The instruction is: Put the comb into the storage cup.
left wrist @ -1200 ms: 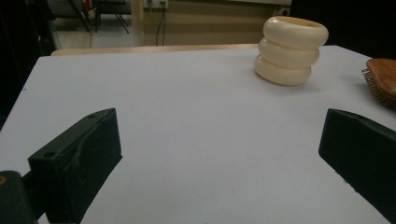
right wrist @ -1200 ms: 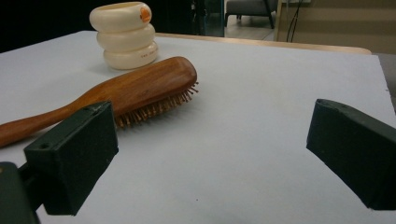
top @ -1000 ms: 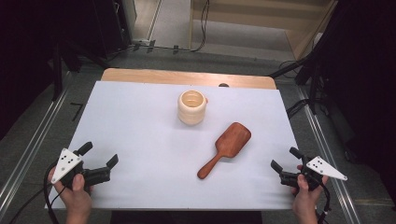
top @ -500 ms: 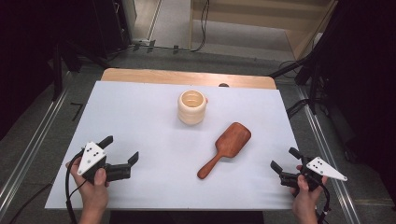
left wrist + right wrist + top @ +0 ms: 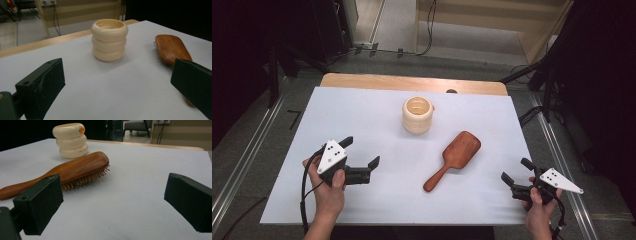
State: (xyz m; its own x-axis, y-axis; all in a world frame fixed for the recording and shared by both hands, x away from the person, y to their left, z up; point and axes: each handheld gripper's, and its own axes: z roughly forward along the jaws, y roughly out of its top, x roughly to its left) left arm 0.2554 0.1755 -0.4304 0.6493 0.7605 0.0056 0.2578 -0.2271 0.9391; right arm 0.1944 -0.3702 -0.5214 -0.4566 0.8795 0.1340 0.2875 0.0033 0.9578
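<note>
So my left claw (image 5: 361, 159) is the thing that's moved: a second ago it was parked down by the near left edge of the bench (image 5: 362, 105), half a second ago it had already slid inward, and now it's further in and a bit further up the white surface, jaws spread wide with nothing between them, pointed across toward the middle. In the left gripper view I'm looking between the two black jaws straight at the cream ring-stacked cup (image 5: 109, 40), with the hairbrush (image 5: 172, 48) off to the right, bristles down, partly behind my right-hand jaw. My right claw (image 5: 515, 171) hasn't budged across all three frames, same spot at the near right edge, also wide open and holding nothing; from the right gripper view the brush (image 5: 72, 170) lies just ahead on the left with its handle running toward me, cup (image 5: 71, 140) behind it. The wooden hairbrush (image 5: 453, 159) sits right of centre on the bench, between the two claws, handle angled toward the near edge, same as before. The cup (image 5: 417, 114) stands upright further back near the middle, apart from the brush, unmoved too.
</note>
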